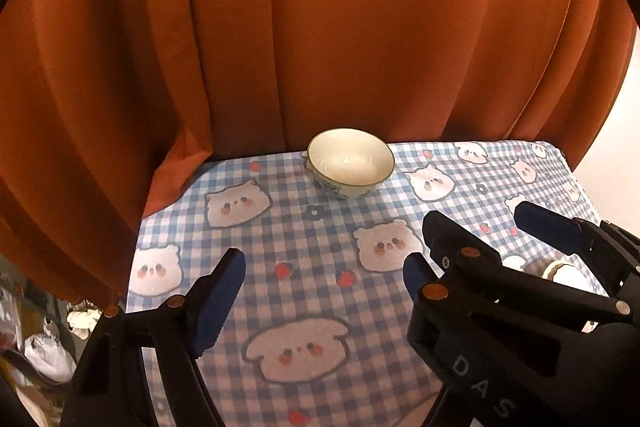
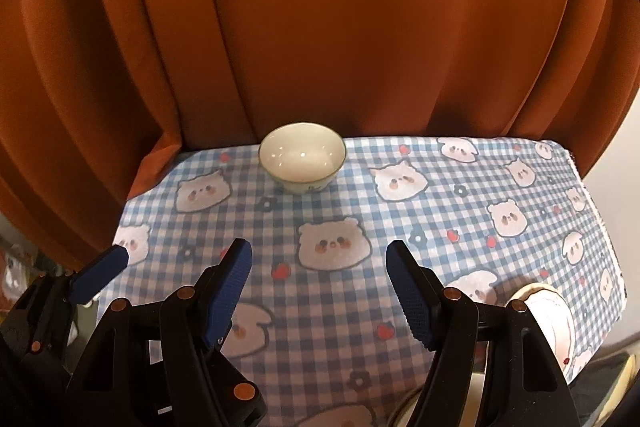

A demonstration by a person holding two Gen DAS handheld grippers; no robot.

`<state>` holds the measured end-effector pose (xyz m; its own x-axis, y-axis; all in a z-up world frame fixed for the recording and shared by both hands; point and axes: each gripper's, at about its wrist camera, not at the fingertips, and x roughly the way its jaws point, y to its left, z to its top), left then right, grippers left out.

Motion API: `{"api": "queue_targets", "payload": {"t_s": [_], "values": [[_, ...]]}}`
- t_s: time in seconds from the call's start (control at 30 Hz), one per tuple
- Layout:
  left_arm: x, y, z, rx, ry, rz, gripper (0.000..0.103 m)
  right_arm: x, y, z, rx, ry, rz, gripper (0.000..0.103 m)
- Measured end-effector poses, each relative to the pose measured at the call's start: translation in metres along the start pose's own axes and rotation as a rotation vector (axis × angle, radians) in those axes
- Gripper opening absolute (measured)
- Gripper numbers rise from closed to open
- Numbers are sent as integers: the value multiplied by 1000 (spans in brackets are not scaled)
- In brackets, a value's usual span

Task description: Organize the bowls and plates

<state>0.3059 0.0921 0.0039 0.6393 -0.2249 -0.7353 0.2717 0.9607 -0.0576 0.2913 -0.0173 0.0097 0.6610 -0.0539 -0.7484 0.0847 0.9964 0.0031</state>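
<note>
Rust-orange curtain (image 2: 320,27) hangs behind a blue-checked tablecloth (image 2: 400,227); dim, warm light.

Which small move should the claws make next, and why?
Probably bring one open claw, likely the left claw, forward to the bowl. It stands alone, upright, at the far edge of the tablecloth near the curtain, and both claws are empty.

The bowl (image 2: 302,157) was glossy glazed ceramic. The tablecloth (image 2: 400,227) was matt printed fabric. The curtain (image 2: 320,27) was smooth matt cloth.

Both wrist views look steeply down across the checked tablecloth (image 1: 304,227), sharing the far bowl (image 2: 302,157)
</note>
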Motion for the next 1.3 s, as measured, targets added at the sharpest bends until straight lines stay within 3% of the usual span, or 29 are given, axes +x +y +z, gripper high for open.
{"api": "queue_targets", "payload": {"t_s": [0.1, 0.5, 0.67, 0.77, 1.0, 1.3], "values": [[8, 2, 11, -5, 3, -34, 77, 10, 3, 13, 14, 3, -20, 73], [57, -5, 57, 56, -8, -10, 78, 55, -5, 67, 62, -10, -43, 76], [87, -8, 68, 72, -18, 99, 78, 87, -15, 81, 73, -1, -51, 76], [112, -5, 72, 44, 9, 98, 76, 110, -19, 86, 78, 8, -38, 76], [170, -2, 78, 5, 57, 162, 61, 165, -26, 92, 91, 45, -38, 76], [218, -5, 83, -11, 100, 169, 52, 220, -37, 98, 77, 79, -35, 72]]}}
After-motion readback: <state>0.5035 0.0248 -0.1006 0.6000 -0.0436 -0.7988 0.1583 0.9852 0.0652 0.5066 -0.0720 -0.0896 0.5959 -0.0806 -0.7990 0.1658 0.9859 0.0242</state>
